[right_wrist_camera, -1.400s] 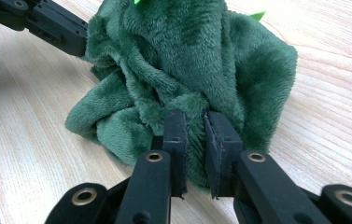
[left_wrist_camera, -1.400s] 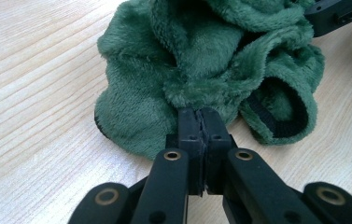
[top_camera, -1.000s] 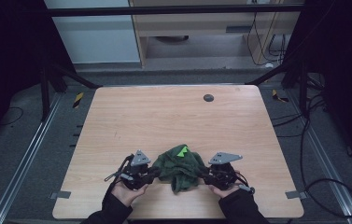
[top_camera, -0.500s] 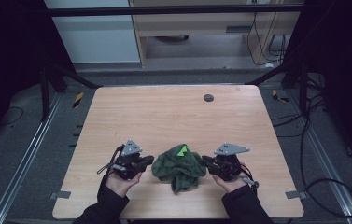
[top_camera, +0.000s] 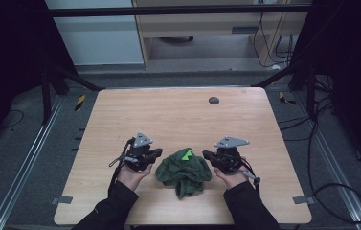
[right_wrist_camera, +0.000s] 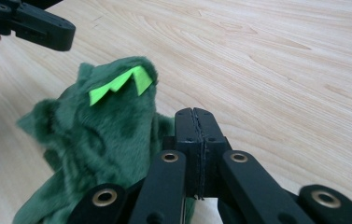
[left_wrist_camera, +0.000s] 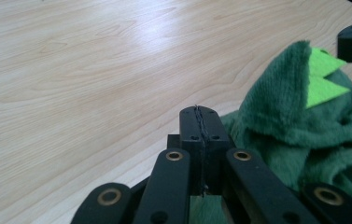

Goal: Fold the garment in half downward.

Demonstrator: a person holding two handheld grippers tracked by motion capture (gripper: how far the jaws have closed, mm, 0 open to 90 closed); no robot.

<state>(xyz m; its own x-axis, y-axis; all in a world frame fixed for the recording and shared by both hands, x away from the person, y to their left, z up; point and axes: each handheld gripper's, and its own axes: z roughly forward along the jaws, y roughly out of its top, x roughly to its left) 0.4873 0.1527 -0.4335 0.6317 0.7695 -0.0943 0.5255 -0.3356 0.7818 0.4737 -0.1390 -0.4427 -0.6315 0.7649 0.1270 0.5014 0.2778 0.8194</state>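
High view: green plush garment (top_camera: 184, 171) lies crumpled on the wooden surface (top_camera: 178, 117), toward the near edge, about 6 o'clock from the surface's middle. Bright lime felt spikes (top_camera: 186, 154) show at the heap's 12 o'clock edge. A dark round mark (top_camera: 213, 100) sits on the surface near the far edge, at 12 o'clock from the heap and well apart from it.

Left gripper (top_camera: 158, 152) rests just beside the heap at its 9 o'clock, jaw tips aimed toward the cloth. Right gripper (top_camera: 206, 155) sits just beside it at 3 o'clock, tips likewise aimed inward. Each carries a grey three-cornered plate on top.

Left gripper view: left gripper (left_wrist_camera: 200, 122) has jaws pressed together, pad against pad, nothing between them; they have just been closing. Plush garment (left_wrist_camera: 299, 130) lies at 3 o'clock of the jaws.

Right gripper view: right gripper (right_wrist_camera: 195, 125) jaws also fully together and empty, just closed. Plush garment (right_wrist_camera: 101, 135) stands at 9 o'clock of them, lime spikes (right_wrist_camera: 122, 83) on its top.
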